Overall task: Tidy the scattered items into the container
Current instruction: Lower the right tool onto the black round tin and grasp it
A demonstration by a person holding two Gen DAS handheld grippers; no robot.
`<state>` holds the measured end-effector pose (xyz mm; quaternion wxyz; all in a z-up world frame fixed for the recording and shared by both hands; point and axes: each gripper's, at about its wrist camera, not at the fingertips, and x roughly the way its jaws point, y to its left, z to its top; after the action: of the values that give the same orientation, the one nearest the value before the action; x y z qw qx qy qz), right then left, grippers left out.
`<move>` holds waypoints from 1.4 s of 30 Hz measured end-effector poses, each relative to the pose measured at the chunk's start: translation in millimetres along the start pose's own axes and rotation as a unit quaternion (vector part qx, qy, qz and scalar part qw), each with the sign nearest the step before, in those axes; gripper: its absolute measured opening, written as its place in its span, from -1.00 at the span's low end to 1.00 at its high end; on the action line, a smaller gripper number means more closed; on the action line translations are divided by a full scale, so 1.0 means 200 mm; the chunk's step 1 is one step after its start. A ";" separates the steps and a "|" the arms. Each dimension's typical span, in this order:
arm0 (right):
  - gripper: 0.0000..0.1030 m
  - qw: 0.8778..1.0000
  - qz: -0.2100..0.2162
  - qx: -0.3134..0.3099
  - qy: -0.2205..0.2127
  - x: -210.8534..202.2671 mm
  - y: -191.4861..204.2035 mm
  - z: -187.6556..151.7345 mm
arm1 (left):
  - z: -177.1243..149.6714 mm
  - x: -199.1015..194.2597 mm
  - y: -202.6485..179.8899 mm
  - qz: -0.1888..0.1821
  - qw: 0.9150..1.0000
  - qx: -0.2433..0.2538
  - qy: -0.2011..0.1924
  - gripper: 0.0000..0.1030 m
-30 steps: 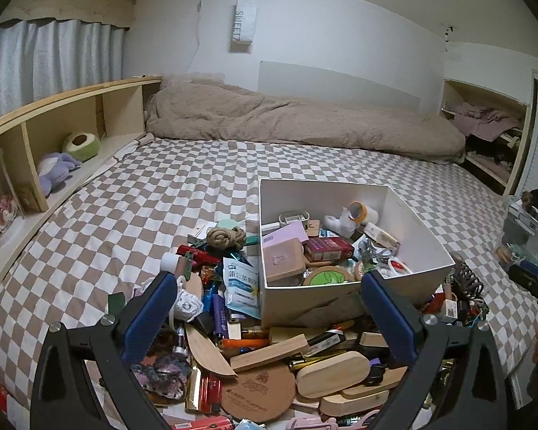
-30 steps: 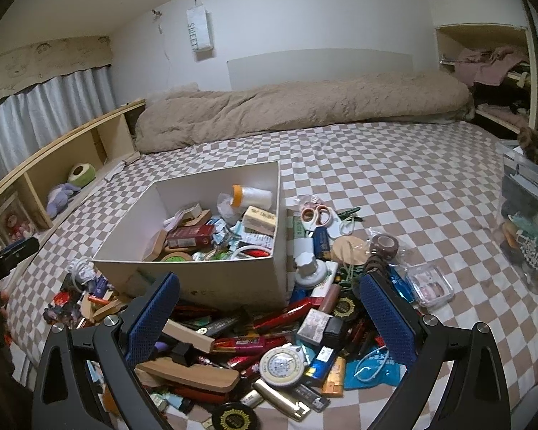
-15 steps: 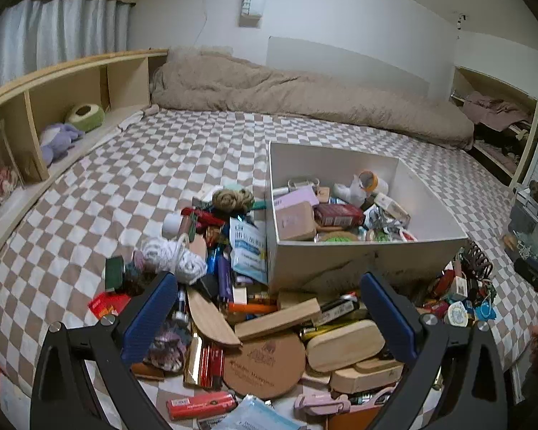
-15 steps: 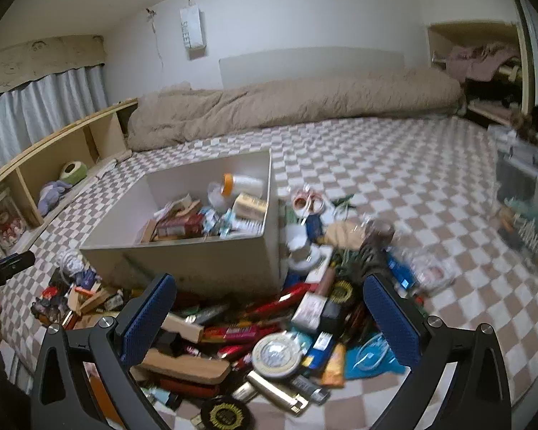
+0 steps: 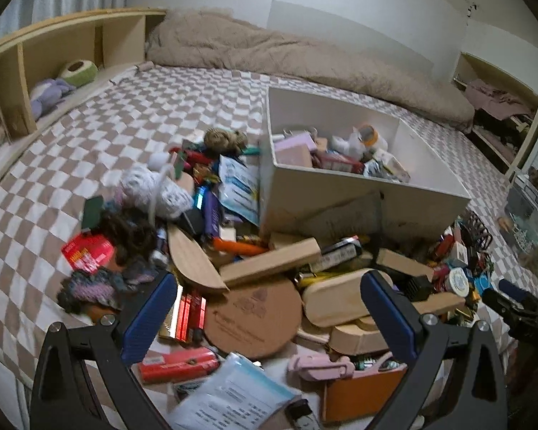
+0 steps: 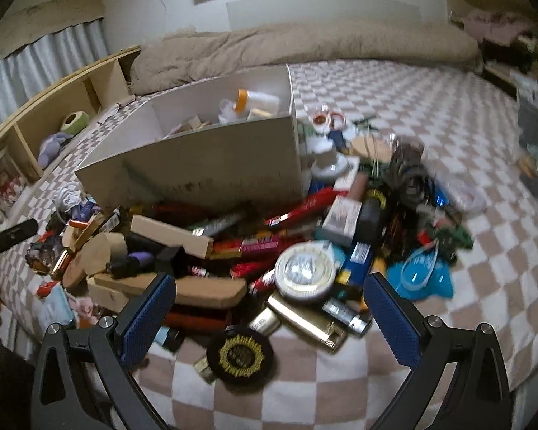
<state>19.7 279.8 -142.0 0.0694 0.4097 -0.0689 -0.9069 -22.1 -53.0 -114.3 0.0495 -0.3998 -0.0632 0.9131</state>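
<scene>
Comparing with the views a second ago: both grippers have dropped lower and closer over the pile.
Container: white box (image 5: pixel 362 193) sits on the checked bedspread (image 5: pixel 89 136), partly filled; a white bottle with an orange collar (image 6: pixel 247 98) lies among its contents. Position unchanged from the earlier frames.
Scattered items: piled against the near wall and both sides of the box, none visibly moved since a second ago.
Left gripper (image 5: pixel 269 308): jaws spread wide, nothing between them. Was level with the box rim earlier; now down over the near clutter, above the round cork coaster (image 5: pixel 253 319).
Beside coaster: long wooden block (image 5: pixel 269 261) just behind it, rounded wooden brush back (image 5: pixel 335 297) to its right, red tube (image 5: pixel 179 360) at the near edge.
Right gripper (image 6: pixel 269 313): jaws likewise wide apart and empty. Now lower over the round silver-lidded tin (image 6: pixel 305 272), the black gold-crested disc (image 6: pixel 240 356) and the gold lighter (image 6: pixel 308 322).
Image quality: motion blur in both views, stronger at right; small items there illegible.
Meaning (judgement): both tools are committing to a pick; no item has been secured yet, so the bulk of the tidying is outstanding.
Risk (judgement): flat coaster and tin offer little edge for a pinch; the wooden block looks easier.
</scene>
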 end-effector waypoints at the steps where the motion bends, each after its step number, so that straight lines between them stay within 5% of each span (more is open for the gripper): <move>1: 1.00 1.000 0.003 0.003 0.004 0.01 0.00 0.00 | -0.01 0.01 -0.01 -0.005 1.000 0.000 0.005 1.00; 12: 1.00 0.998 0.036 0.040 0.028 0.03 0.01 -0.15 | -0.05 0.10 -0.05 -0.047 0.997 -0.025 0.053 1.00; 20: 0.54 0.996 0.054 0.062 0.040 0.07 0.02 -0.19 | -0.06 0.12 -0.04 -0.067 0.995 -0.043 0.066 1.00; 24: 0.47 0.994 0.061 0.071 0.057 0.12 0.01 -0.22 | -0.05 0.13 -0.05 -0.082 0.992 -0.058 0.072 1.00; 26: 0.16 0.989 0.083 0.099 0.072 0.15 -0.01 -0.23 | -0.05 0.14 -0.06 -0.089 0.991 -0.062 0.075 1.00; 29: 0.00 0.987 0.087 0.118 0.071 0.15 -0.04 -0.24 | -0.05 0.15 -0.07 -0.095 0.990 -0.065 0.079 1.00; 42: 0.00 0.977 0.127 0.149 0.085 0.15 -0.05 -0.23 | -0.09 0.22 -0.20 -0.065 0.994 -0.031 0.084 1.00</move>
<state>33.9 281.7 -195.8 0.1279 0.4788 -0.2486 -0.8322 -36.4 -6.4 -151.3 0.1013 -0.4716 -0.1124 0.8687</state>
